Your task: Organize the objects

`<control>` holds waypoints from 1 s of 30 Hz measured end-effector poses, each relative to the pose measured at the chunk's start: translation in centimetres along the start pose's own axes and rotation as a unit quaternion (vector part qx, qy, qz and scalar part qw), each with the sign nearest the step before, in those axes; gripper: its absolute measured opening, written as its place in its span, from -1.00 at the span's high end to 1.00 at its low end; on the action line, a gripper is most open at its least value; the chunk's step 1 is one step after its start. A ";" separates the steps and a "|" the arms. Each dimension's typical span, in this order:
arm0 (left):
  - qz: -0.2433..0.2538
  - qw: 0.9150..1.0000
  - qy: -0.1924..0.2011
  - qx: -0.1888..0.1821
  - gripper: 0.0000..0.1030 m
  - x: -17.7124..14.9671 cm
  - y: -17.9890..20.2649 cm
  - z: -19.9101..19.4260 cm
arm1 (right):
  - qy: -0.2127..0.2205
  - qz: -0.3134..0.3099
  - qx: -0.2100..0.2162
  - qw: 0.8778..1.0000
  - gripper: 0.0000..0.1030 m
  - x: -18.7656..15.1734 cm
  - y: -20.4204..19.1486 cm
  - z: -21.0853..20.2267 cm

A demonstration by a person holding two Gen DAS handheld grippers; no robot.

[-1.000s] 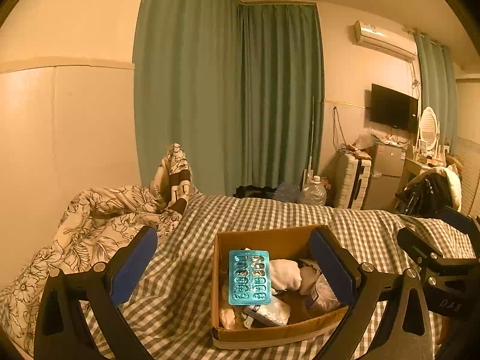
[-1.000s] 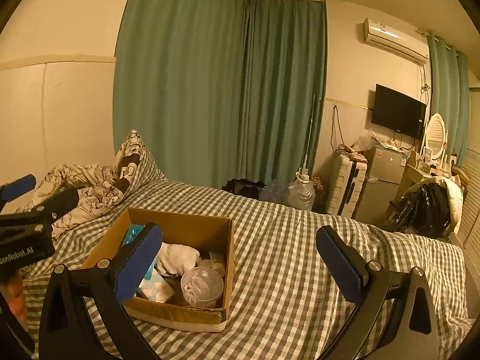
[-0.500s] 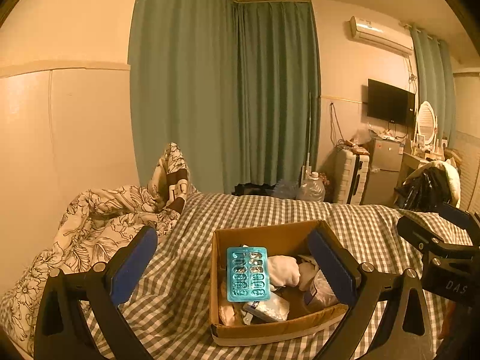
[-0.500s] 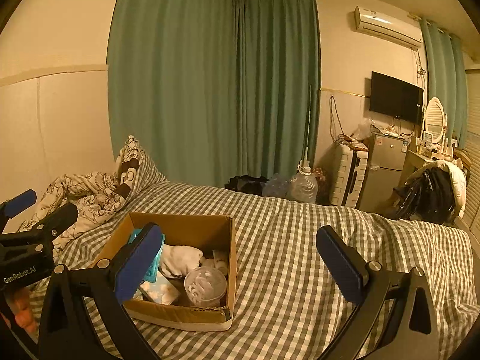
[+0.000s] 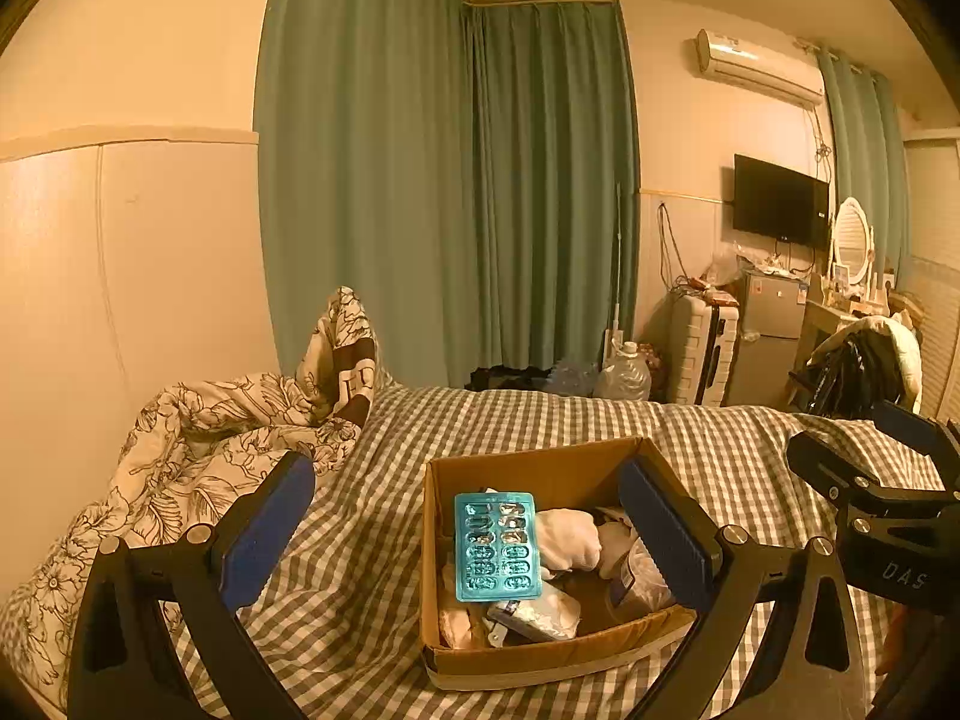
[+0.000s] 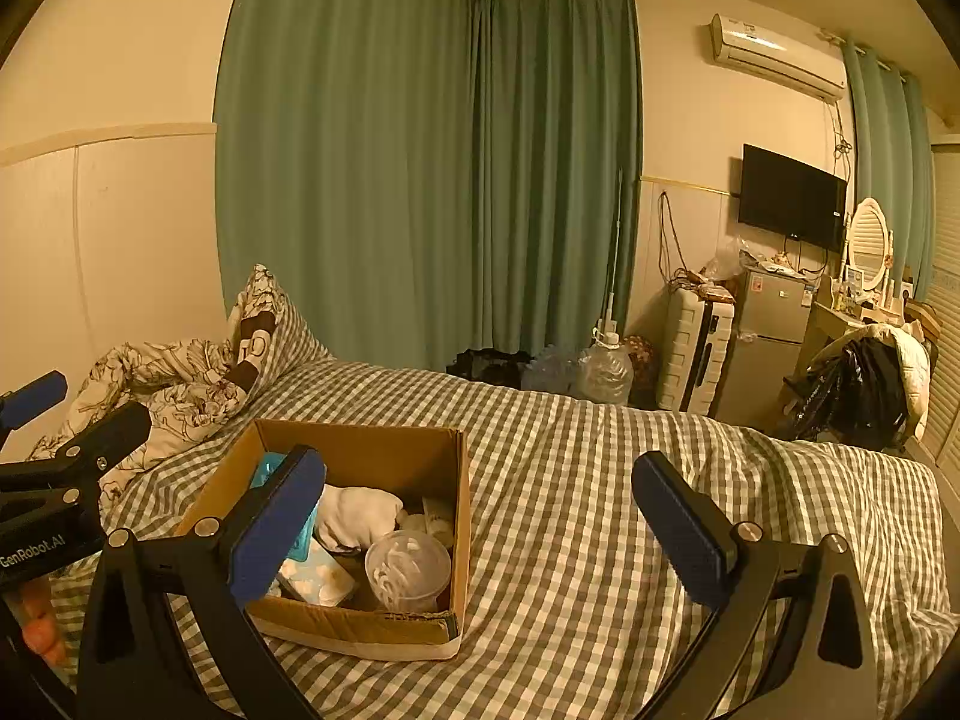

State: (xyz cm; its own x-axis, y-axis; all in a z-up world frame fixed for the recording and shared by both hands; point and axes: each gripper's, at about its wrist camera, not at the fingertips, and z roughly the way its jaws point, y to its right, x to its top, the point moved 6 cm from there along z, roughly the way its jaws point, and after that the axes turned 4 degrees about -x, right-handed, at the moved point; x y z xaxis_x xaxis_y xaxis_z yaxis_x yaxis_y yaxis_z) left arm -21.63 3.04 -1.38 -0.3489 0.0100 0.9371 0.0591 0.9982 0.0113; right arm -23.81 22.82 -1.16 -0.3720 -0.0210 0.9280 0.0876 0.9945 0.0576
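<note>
I held both grippers, left gripper (image 5: 468, 534) and right gripper (image 6: 480, 531), spread and empty over one cardboard box (image 5: 540, 657) (one teal blister pack (image 5: 497, 546) inside).

We see both views in dim, warm amber light, sharp at the centre. Fisheye bending curves the walls, black vignette fills the corners, and soft shadows lie on the checked bedspread (image 6: 588, 516).

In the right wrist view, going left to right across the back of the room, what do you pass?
Floral duvet → green curtain → water jug → white suitcase → small fridge → wall TV → oval mirror.
</note>
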 end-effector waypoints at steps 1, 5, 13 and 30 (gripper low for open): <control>0.001 1.000 0.001 0.000 -1.00 0.0 0.0 0.0 | 0.000 0.000 0.000 1.000 -0.99 0.0 0.0 0.0; 0.003 1.000 0.000 0.000 -1.00 -0.1 0.0 0.0 | -0.003 0.002 0.000 1.000 -0.99 -0.1 0.0 0.0; 0.018 1.000 -0.003 0.001 -1.00 -0.1 0.2 0.1 | -0.002 -0.001 0.001 1.000 -0.99 -0.1 -0.3 -0.1; 0.013 1.000 -0.002 -0.002 -1.00 -0.2 0.2 0.3 | -0.016 -0.002 -0.006 1.000 -0.99 -0.5 -0.1 0.6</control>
State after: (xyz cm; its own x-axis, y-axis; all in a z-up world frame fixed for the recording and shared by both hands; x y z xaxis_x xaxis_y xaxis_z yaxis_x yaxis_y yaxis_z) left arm -21.84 3.21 -1.63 -0.3512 0.0358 0.9356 0.0710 0.9974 -0.0115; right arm -24.20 22.82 -1.85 -0.4009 -0.0207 0.9159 0.0973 0.9931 0.0651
